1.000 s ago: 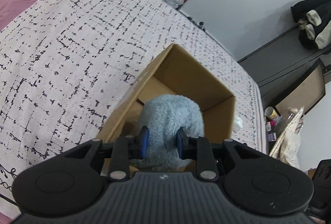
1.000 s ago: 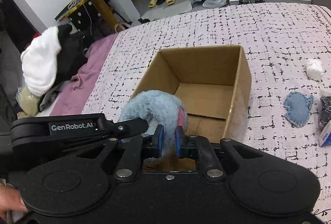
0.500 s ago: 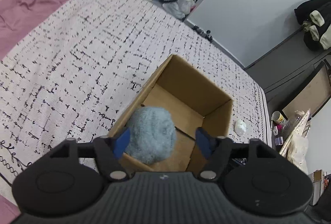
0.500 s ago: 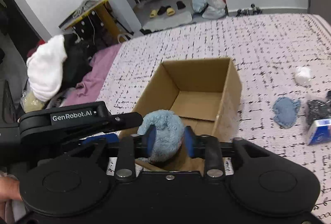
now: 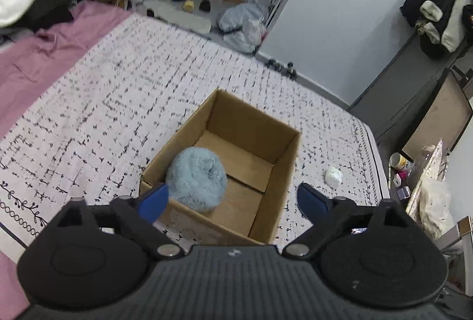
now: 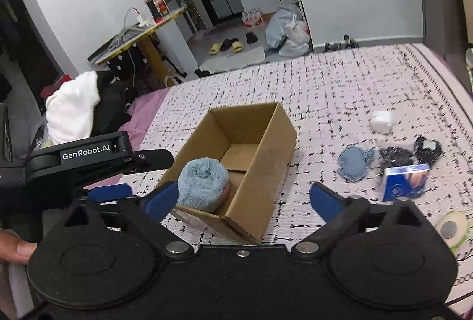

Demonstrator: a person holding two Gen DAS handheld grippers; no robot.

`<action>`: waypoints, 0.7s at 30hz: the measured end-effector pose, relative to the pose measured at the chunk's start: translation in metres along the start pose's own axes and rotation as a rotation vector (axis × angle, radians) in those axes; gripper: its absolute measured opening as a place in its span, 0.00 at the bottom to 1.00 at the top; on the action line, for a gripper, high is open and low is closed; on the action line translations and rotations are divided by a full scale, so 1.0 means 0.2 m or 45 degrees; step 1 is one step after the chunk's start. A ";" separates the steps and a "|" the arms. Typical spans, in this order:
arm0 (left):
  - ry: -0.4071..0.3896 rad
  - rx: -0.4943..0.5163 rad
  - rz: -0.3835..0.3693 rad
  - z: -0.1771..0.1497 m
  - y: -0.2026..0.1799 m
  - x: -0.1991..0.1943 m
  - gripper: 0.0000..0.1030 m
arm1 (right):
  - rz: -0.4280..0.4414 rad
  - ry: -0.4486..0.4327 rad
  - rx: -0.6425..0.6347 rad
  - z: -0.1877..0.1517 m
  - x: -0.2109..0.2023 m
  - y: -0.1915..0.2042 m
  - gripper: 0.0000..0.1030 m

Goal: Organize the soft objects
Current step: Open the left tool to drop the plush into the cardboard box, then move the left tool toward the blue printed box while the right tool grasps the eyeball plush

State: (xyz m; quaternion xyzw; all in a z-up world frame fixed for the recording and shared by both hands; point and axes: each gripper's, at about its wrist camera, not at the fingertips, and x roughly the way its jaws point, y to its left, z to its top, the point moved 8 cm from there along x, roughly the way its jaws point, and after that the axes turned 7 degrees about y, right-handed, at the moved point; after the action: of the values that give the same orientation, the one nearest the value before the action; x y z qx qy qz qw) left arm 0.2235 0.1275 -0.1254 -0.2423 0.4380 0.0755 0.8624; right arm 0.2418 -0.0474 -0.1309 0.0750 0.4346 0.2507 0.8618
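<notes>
A fluffy light-blue rolled towel [image 5: 196,179] lies in the near left corner of an open cardboard box [image 5: 283,148] on the bed; it also shows in the right wrist view [image 6: 203,185], inside the box [image 6: 266,148]. My left gripper [image 5: 233,201] is open and empty, above the box's near edge. My right gripper [image 6: 244,199] is open and empty, just before the box. The left gripper's body [image 6: 97,160] shows at the left of the right wrist view.
On the bedspread right of the box lie a blue cloth piece [image 6: 353,163], a dark bundle [image 6: 409,153], a blue-and-white packet [image 6: 403,182], a white wad [image 6: 381,121] and a round green item [image 6: 452,228]. A pink sheet [image 5: 44,54] lies left.
Both grippers have opened and let go of the blue towel, which now rests in the box. Both have pulled back and up from the box.
</notes>
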 end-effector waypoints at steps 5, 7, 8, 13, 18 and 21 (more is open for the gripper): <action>-0.022 0.132 0.052 -0.06 -0.10 -0.07 0.95 | -0.033 -0.006 -0.054 -0.02 -0.09 -0.05 1.00; -0.019 0.123 0.062 -0.09 -0.11 -0.09 0.97 | -0.048 -0.014 -0.068 -0.03 -0.12 -0.08 1.00; -0.017 0.114 0.066 -0.10 -0.11 -0.10 0.99 | -0.060 -0.018 -0.071 -0.03 -0.14 -0.10 1.00; -0.031 0.147 0.086 -0.16 -0.16 -0.14 0.99 | -0.062 -0.035 -0.041 -0.06 -0.22 -0.17 1.00; -0.069 0.139 0.071 -0.19 -0.22 -0.20 1.00 | -0.063 -0.072 -0.026 -0.06 -0.30 -0.23 1.00; -0.100 0.157 0.039 -0.21 -0.27 -0.24 1.00 | -0.058 -0.090 -0.020 -0.07 -0.35 -0.27 1.00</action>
State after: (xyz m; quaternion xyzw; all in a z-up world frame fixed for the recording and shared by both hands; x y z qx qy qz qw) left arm 0.1837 0.0637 -0.0895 -0.1789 0.4114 0.0710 0.8909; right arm 0.2151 -0.1296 -0.1087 0.0671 0.4037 0.2314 0.8826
